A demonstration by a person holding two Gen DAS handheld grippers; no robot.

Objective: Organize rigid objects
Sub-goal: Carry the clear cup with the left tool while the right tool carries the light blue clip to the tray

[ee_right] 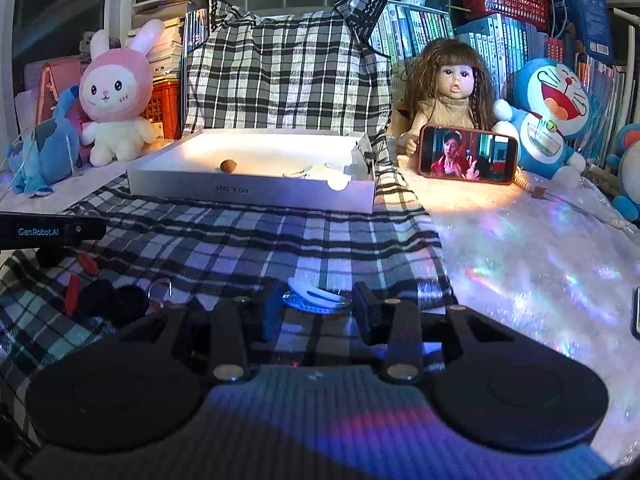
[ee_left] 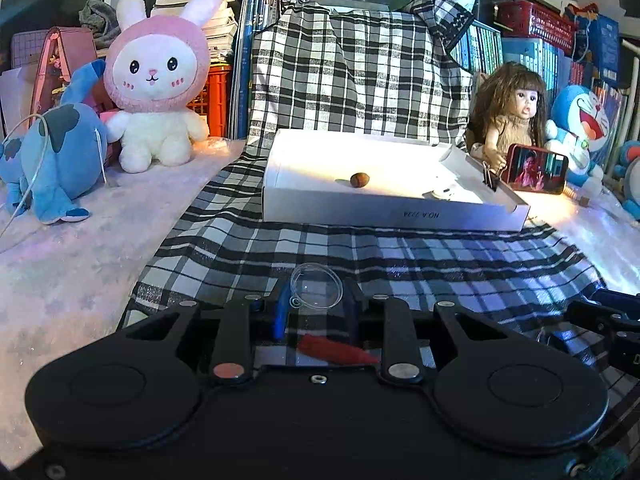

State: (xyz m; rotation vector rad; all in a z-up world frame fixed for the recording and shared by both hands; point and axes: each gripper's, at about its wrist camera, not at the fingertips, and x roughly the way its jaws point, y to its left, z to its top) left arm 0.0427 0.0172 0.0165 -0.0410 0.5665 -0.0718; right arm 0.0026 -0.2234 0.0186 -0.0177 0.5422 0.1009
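Observation:
A white shallow box [ee_left: 384, 210] lies on the plaid cloth [ee_left: 440, 256]; a brown nut [ee_left: 359, 179] rests inside it. It also shows in the right wrist view [ee_right: 248, 194] with the nut [ee_right: 228, 165] and some white items. My left gripper [ee_left: 316, 304] is open around a clear plastic dome [ee_left: 316, 286] on the cloth; a red pointed piece [ee_left: 336, 350] lies below it. My right gripper [ee_right: 316, 304] is open around a white clip [ee_right: 316, 296] on the cloth.
A pink bunny plush [ee_left: 156, 80] and a blue plush [ee_left: 52, 156] sit left. A doll [ee_right: 452, 92], a phone playing video [ee_right: 468, 156] and a Doraemon plush [ee_right: 548, 116] sit right. Books line the back. Small red and dark items [ee_right: 104, 296] lie left on the cloth.

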